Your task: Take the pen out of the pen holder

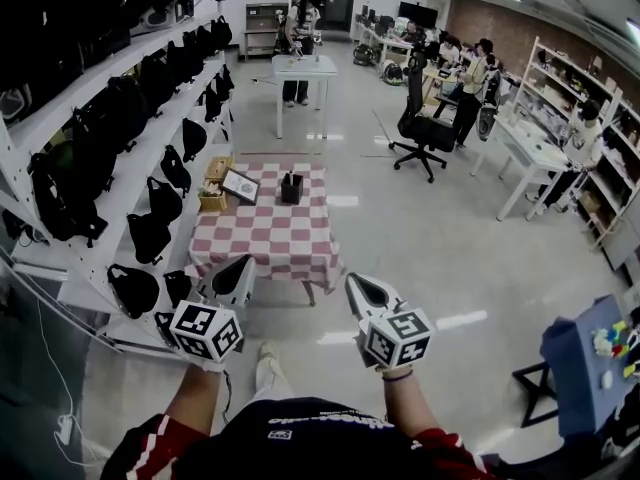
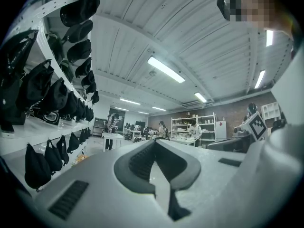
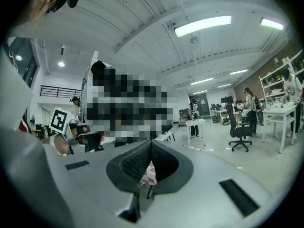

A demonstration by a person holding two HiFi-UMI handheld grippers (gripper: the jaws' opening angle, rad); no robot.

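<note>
Pen holder (image 1: 291,188) stands dark near the far edge of the checkered counter (image 1: 265,240), well ahead of both tongs. Left tongs (image 1: 246,263) and right tongs (image 1: 353,282) are closed, gripping nothing. Any pen is too small to make out.

You have a red-and-white checked tabletop cloth (image 1: 262,238), a black box-shaped pen holder (image 1: 291,188) on it, and black bags (image 1: 148,236) along white shelves (image 1: 90,86).

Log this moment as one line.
stage: before reach | left gripper: jaws shut, empty | right gripper: jaws shut, empty | pen holder: on checkered table, well ahead of both grippers
</note>
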